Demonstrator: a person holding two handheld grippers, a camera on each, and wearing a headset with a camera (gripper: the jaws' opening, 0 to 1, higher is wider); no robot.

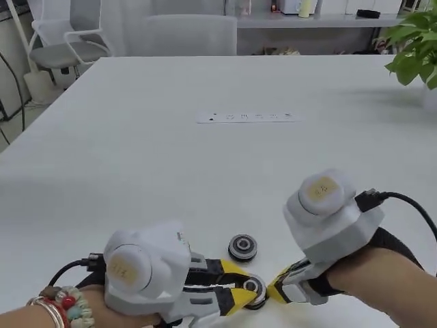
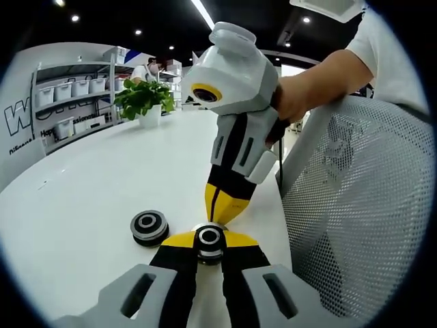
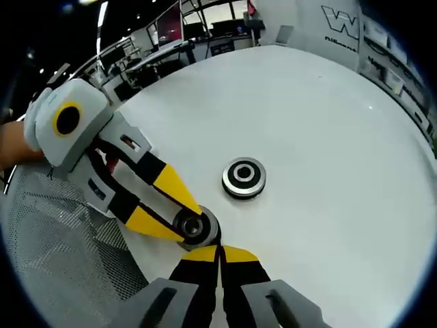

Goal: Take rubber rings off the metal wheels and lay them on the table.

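**White table: two grippers meet on one wheel**

White table stretches ahead of the person. A paper strip lies flat on it, well ahead of both grippers, and a plant stands far off beyond the right one. A mesh chair sits close on the right of the left gripper in its own view.

The left gripper has its yellow-tipped jaws closed on a small dark-rimmed wheel, one jaw on each side of it. The wheel sits low, at the table top, right at the tips.

The right gripper comes in from the opposite side and points back at the left one. Its jaws are pressed together with only a thin seam between them. Their tips touch the rim of the same wheel. Whether they nip any rubber there cannot be told.

A second wheel lies flat on the table, apart from both grippers. It is just beyond the held wheel in the head view. It lies near and to the left of the left gripper's jaws, and ahead and slightly right of the right gripper's tips.

Beads circle the wrist behind the left gripper.
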